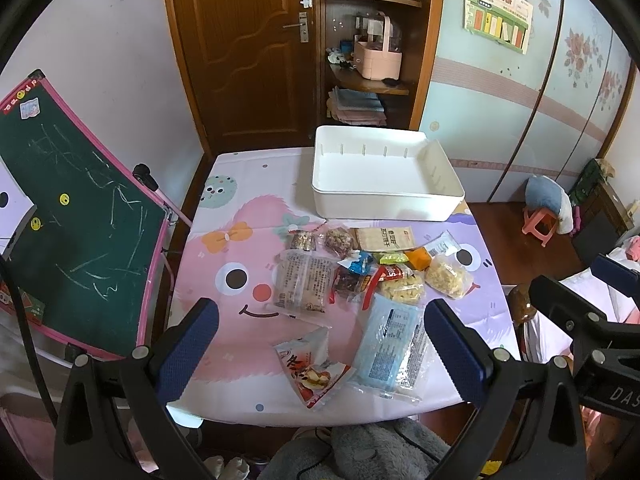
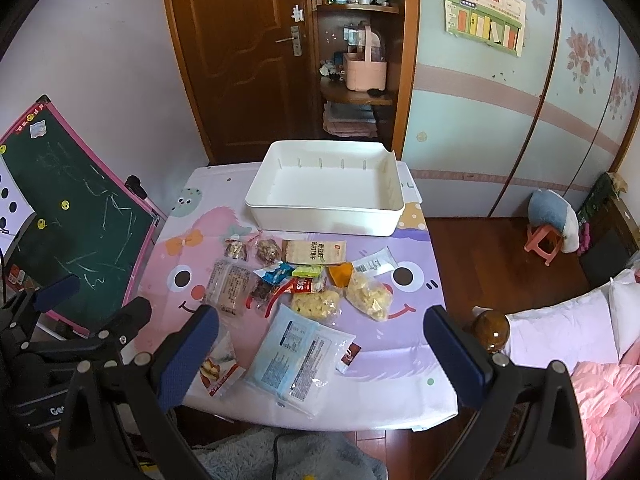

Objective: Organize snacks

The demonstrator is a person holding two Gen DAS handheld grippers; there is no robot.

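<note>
A white empty bin (image 1: pixel 440 200) (image 2: pixel 384 224) stands at the far side of the small table. Several snack packets lie in a pile before it: a blue packet (image 1: pixel 390 348) (image 2: pixel 292 356), a red-and-white packet (image 1: pixel 316 372) (image 2: pixel 222 372), a clear printed packet (image 1: pixel 302 284) (image 2: pixel 230 286), two yellow puffed-snack bags (image 1: pixel 446 278) (image 2: pixel 370 294) and a beige cracker pack (image 1: pixel 384 238) (image 2: pixel 314 251). My left gripper (image 1: pixel 320 344) is open above the near edge, empty. My right gripper (image 2: pixel 320 344) is open too, empty, above the near edge.
The table carries a pink and purple cartoon cloth (image 1: pixel 240 248) (image 2: pixel 404 344). A green chalkboard (image 1: pixel 72 216) (image 2: pixel 68 216) leans at the left. A bed with pink bedding (image 2: pixel 592 376) is at the right, with a brown bedpost knob (image 2: pixel 490 330) close to the table corner.
</note>
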